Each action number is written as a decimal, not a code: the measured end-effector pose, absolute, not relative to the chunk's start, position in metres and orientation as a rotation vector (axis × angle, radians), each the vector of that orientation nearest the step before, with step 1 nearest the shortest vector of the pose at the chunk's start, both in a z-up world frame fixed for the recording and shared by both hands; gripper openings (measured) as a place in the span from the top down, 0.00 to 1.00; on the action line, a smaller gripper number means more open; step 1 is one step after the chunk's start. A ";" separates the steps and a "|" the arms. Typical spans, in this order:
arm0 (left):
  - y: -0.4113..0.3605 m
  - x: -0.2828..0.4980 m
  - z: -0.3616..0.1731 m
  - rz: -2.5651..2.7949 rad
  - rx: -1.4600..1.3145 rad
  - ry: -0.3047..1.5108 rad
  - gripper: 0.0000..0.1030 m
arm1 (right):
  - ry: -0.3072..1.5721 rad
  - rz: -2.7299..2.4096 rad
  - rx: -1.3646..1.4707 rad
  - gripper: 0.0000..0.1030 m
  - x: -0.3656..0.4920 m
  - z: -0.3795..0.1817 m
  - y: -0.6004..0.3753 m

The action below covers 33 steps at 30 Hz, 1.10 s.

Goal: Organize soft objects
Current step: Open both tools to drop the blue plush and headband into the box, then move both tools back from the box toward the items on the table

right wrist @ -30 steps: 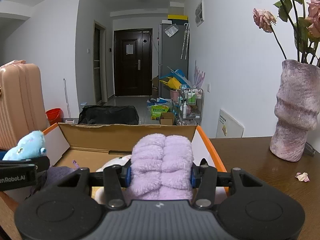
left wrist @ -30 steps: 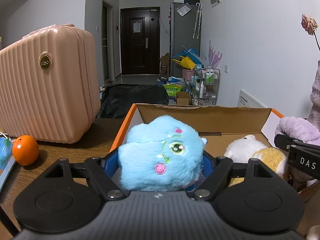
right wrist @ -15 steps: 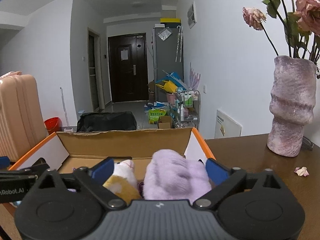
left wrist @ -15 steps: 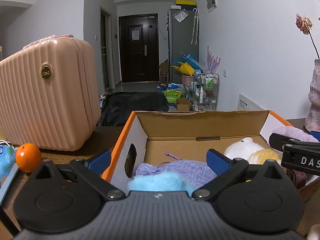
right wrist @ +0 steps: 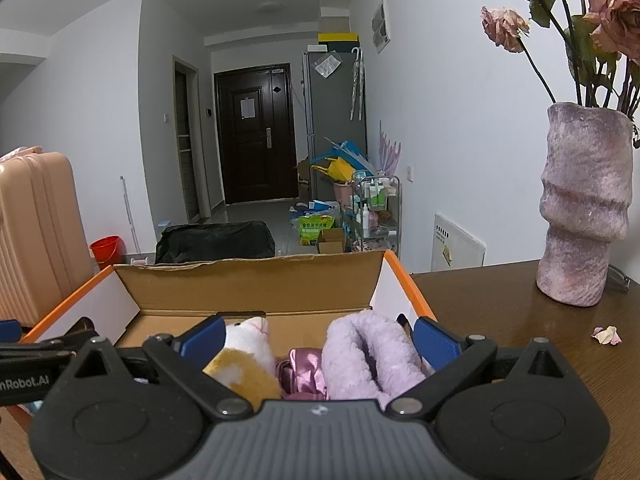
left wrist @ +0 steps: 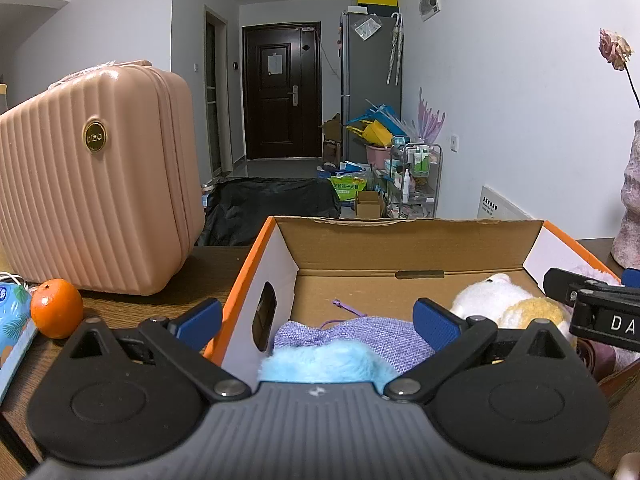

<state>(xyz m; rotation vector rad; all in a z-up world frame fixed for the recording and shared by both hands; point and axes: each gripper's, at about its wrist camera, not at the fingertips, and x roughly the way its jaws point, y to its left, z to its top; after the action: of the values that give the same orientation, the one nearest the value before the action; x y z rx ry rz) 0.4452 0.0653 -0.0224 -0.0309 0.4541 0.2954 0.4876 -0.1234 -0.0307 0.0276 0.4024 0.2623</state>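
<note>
An open cardboard box with an orange rim (left wrist: 256, 248) stands on the brown table. My left gripper (left wrist: 318, 318) hangs open over its left half. The light blue plush (left wrist: 320, 364) lies loose below the fingers, on a purple woven pouch (left wrist: 360, 334). My right gripper (right wrist: 320, 336) is open over the box's right half (right wrist: 404, 276), its pads clear of the lilac fuzzy item (right wrist: 368, 356) lying under them. A white and yellow plush (right wrist: 244, 364) and a pink satin piece (right wrist: 302, 372) lie beside it. The white and yellow plush (left wrist: 508, 300) also shows in the left wrist view.
A pink ribbed suitcase (left wrist: 96, 184) stands left of the box, with an orange (left wrist: 56, 308) and a blue packet (left wrist: 12, 308) in front of it. Right of the box are a mauve vase of dried roses (right wrist: 584, 208) and a fallen petal (right wrist: 606, 335).
Both grippers have opened. The blue plush dropped out of the left one into the box, and the lilac fuzzy item sank out of the right one into the box.
</note>
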 end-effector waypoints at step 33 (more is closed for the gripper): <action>0.059 0.392 -0.007 0.285 -0.012 0.429 0.00 | 0.258 0.294 -0.001 0.00 0.408 -0.015 -0.135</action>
<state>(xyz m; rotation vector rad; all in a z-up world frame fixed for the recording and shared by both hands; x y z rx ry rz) 0.3925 0.0587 -0.0067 -0.0124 0.4288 0.2849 0.4083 -0.1354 -0.0154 -0.0009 0.2584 0.2944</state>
